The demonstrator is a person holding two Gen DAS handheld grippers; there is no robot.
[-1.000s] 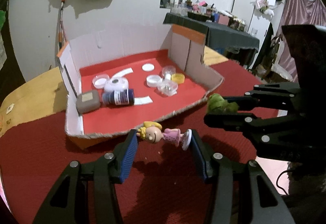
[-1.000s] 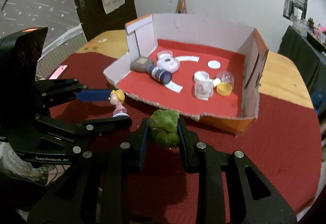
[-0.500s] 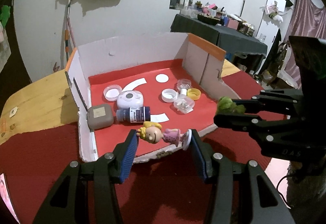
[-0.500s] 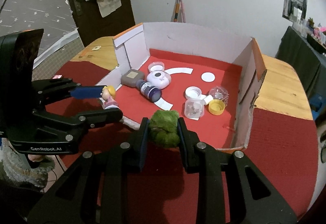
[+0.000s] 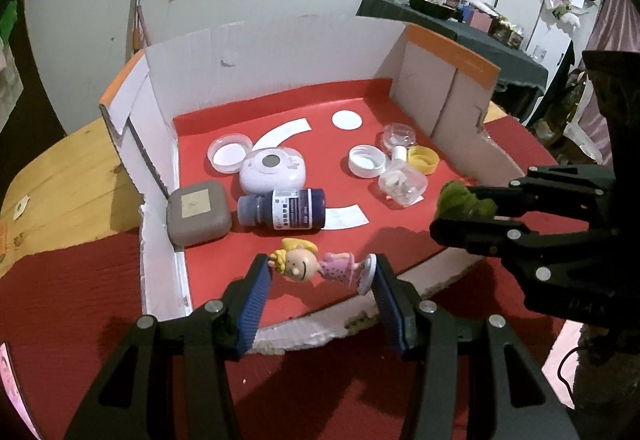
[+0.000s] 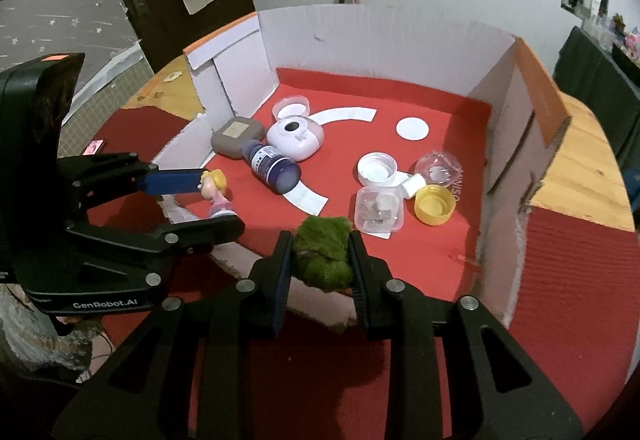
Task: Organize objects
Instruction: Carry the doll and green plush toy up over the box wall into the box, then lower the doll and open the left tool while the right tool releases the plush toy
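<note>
Holding small blonde figurine in pink dress crosswise in left gripper jaws, clamping green mossy clump in right gripper; both hanging over red-lined cardboard box near edge.

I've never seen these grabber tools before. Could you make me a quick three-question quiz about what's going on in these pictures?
1. True or false: the left gripper holds a doll.
2. What colour is the lump in the right gripper?
3. What lies right beside the grey case in the box? A) yellow cap B) dark bottle C) white disc

Key:
1. True; it is pinched head to base.
2. Green.
3. B, the dark bottle.
</note>
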